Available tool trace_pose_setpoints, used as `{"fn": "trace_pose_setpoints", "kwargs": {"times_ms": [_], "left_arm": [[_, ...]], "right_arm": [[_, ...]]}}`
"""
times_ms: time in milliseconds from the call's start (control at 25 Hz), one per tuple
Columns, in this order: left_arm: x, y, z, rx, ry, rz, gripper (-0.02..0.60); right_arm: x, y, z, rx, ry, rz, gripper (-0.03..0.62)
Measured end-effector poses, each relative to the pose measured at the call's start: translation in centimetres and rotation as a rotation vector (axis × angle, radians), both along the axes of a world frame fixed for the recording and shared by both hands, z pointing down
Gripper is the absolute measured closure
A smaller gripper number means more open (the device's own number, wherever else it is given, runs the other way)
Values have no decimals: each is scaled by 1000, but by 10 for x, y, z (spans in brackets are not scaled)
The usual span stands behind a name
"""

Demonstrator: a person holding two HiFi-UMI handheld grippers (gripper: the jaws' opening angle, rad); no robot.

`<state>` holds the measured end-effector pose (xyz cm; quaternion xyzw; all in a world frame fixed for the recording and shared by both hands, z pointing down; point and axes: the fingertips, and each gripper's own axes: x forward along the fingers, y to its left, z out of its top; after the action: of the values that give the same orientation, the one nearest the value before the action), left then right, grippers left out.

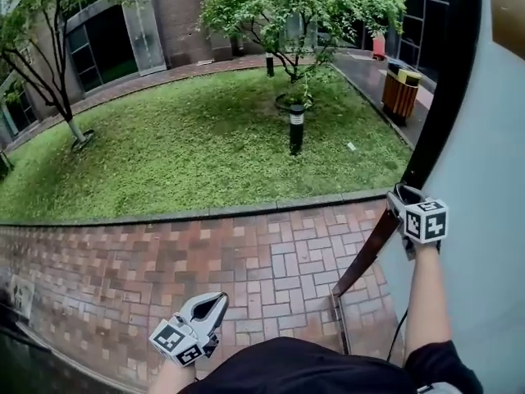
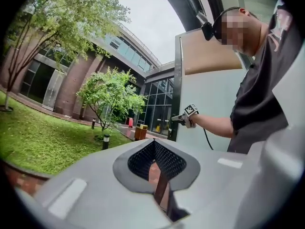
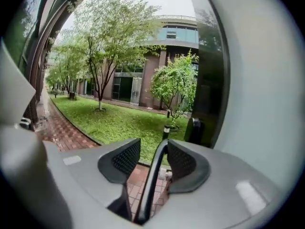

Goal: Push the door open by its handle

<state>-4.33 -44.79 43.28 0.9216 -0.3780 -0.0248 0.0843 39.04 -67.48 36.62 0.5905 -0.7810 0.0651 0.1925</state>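
Straddles the handle (image 3: 151,185) of the door (image 3: 257,104) with the right gripper (image 3: 153,149), jaws parted moderately: dark slanted bar running up between them, flush against the right jaw's meshed pad, clear of the left pad by a plain gap, so not clamped. Just to the right of those jaws, the pale door panel, standing open, its dark edge beyond the tips. Holds the left gripper (image 2: 154,144) low and well apart from the handle, jaws drawn together at the tips, nothing between them, only a sliver of brick paving (image 1: 246,261) showing through the slit lower down. Past the left jaws' tips and off to their right, the right gripper at the door's edge on an outstretched arm (image 2: 217,125). Below and ahead of both pairs of jaws, red brick paving ending at a stone kerb (image 1: 246,210); beyond it a lawn (image 1: 189,146) with a short bollard light (image 1: 296,128), a tree (image 1: 303,6) behind that, a slatted bin (image 1: 400,93) farther off on the right jaws' side, and brick-and-glass buildings (image 2: 71,80) at the back.
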Motion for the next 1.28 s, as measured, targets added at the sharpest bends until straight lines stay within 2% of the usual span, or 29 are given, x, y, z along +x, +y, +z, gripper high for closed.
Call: {"fn": "trace_pose_setpoints", "kwargs": {"times_ms": [120,240,360,480,520,600,720,840,960,1120,1280], "left_arm": [[8,28,4,-11,24,-67,591],[13,61,10,-47,37,-149,591],[19,95,13,-81,34,-182,589],[-2,117,2,-55,13,-254,589],[-8,125,-2,-43,10,-278,591],[-9,147,-7,-29,12,-284,591],[-1,191,-13,-1,7,-258,590],[4,246,-20,34,-2,-210,591],[15,309,-18,46,6,-150,591],[43,392,-19,13,28,-36,590],[59,465,-23,-28,67,66,591]], "right_arm": [[-1,5,-1,32,-51,-12,427],[-8,6,-7,72,3,-42,419],[0,26,-8,142,47,-39,418],[-26,32,-13,210,39,-93,417],[-35,33,-14,226,32,-112,398],[-36,49,-15,237,27,-118,378],[-40,94,-17,253,-6,-136,378],[-77,156,-20,275,-47,-209,378],[-119,240,-13,270,-44,-271,378],[-153,351,-6,209,-77,-317,378],[-160,447,-21,172,-167,-327,378]]}}
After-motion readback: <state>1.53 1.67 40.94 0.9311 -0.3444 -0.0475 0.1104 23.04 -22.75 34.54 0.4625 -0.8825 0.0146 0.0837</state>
